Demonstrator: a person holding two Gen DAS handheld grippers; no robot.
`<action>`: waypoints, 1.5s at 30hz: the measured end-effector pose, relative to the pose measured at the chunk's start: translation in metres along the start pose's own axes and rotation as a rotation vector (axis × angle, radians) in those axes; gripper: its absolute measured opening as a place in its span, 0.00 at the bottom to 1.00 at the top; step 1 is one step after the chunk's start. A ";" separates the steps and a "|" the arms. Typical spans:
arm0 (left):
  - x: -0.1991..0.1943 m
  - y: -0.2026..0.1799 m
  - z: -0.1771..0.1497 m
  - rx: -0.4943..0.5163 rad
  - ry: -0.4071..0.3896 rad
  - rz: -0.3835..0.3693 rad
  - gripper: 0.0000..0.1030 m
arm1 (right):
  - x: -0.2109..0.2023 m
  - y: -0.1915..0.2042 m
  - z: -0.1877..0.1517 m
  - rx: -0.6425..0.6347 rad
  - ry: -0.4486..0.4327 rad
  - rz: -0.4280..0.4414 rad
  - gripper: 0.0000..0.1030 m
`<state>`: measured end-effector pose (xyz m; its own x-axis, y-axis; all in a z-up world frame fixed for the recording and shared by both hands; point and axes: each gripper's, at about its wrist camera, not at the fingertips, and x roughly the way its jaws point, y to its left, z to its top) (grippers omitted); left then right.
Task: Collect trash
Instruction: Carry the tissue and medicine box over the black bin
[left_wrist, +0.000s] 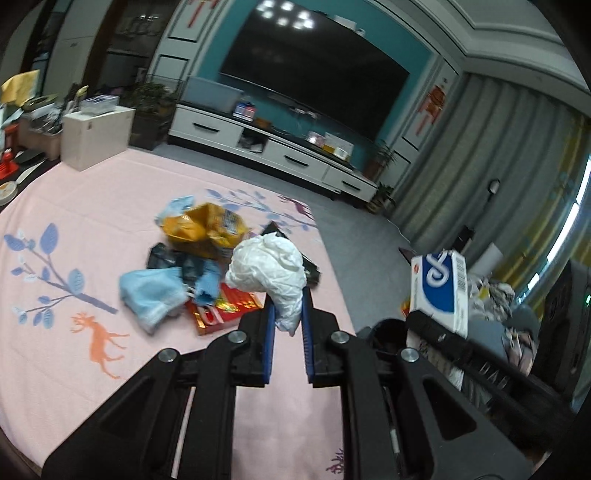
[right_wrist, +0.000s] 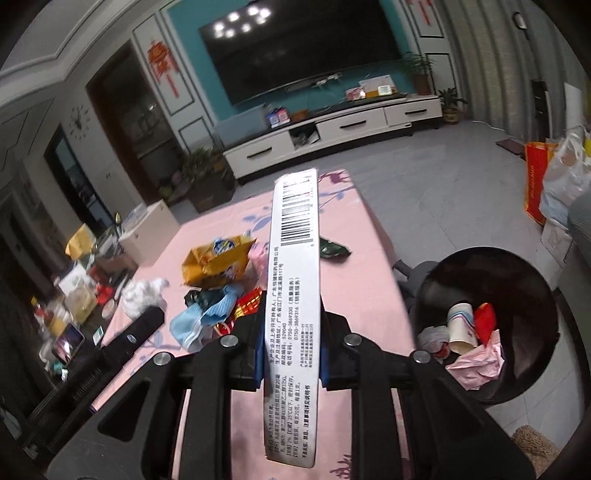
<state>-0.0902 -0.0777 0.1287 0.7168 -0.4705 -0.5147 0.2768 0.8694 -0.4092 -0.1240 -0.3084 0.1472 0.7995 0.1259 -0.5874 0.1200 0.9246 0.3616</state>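
Left tool (left_wrist: 287, 306): closed on a crumpled white plastic wad (left_wrist: 267, 275), soft and light, pinched at its lower tail. Right tool (right_wrist: 291, 332): clamped across a stiff, light white-and-blue cardboard box (right_wrist: 293, 288), gripped mid-length. Round black bin (right_wrist: 487, 325) stood right of it; remaining litter lay ahead on the pink bench (left_wrist: 92, 206).

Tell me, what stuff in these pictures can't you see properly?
- Red packet: left wrist view, half under the blue masks and the crumpled white tissue.
- White box: right wrist view, small print too tiny to read.
- Black bin: right wrist view, bottom hidden by a paper cup and pink wrapper.
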 end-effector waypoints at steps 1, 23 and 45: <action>0.002 -0.005 -0.002 0.014 0.006 -0.008 0.13 | -0.003 -0.004 0.000 0.010 -0.006 0.002 0.22; 0.057 -0.107 -0.057 0.229 0.175 -0.206 0.14 | -0.065 -0.093 -0.011 0.174 -0.070 -0.116 0.22; 0.197 -0.169 -0.044 0.321 0.389 -0.360 0.14 | -0.028 -0.153 0.035 0.257 -0.083 -0.354 0.22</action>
<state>-0.0241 -0.3241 0.0640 0.2733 -0.7107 -0.6482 0.6804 0.6192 -0.3921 -0.1447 -0.4661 0.1336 0.7261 -0.2220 -0.6508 0.5291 0.7848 0.3227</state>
